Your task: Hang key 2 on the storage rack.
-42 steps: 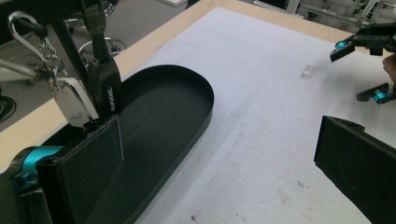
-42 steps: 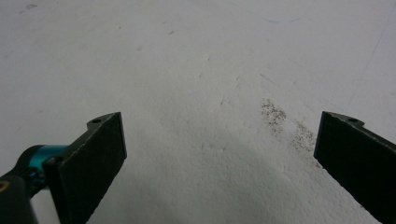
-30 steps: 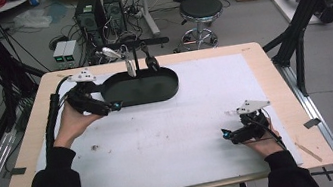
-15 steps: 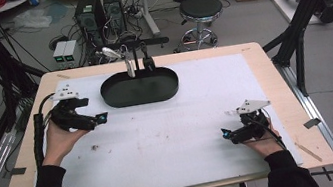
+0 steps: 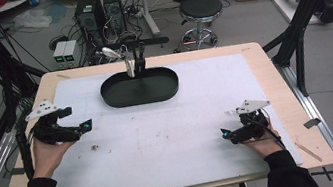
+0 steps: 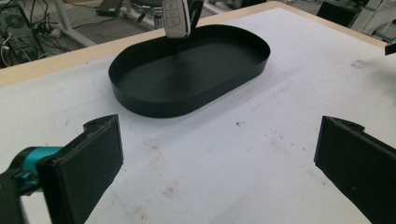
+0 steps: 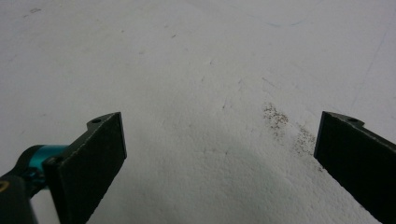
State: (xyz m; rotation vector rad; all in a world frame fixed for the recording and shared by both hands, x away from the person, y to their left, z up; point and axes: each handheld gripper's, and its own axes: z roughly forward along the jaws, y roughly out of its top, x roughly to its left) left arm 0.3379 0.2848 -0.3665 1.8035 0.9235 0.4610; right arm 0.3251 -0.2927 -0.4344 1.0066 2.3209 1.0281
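A black oval tray [image 5: 139, 88] lies empty at the far middle of the white table top [image 5: 184, 121]. At its far rim a white key fob [image 5: 130, 68] stands upright beside a black fob [image 5: 141, 63]; how they are held up I cannot tell. My left gripper [image 5: 86, 126] is at the table's left, open and empty, its jaws pointing right. In the left gripper view the tray [image 6: 187, 70] and the white fob [image 6: 176, 18] lie ahead of the wide-apart jaws of this gripper [image 6: 219, 140]. My right gripper [image 5: 225, 136] rests near the front right, open, and over bare table in its own view [image 7: 219, 140].
A small dark speck [image 5: 95, 146] lies on the table below the left gripper, and a patch of fine grit [image 7: 280, 121] sits ahead of the right jaws. Beyond the table's far edge are computer boxes [image 5: 98, 8], cables and a stool [image 5: 199, 7].
My left gripper has drawn back from the tray's left end, leftward and toward the person. The right gripper has stayed where it was.
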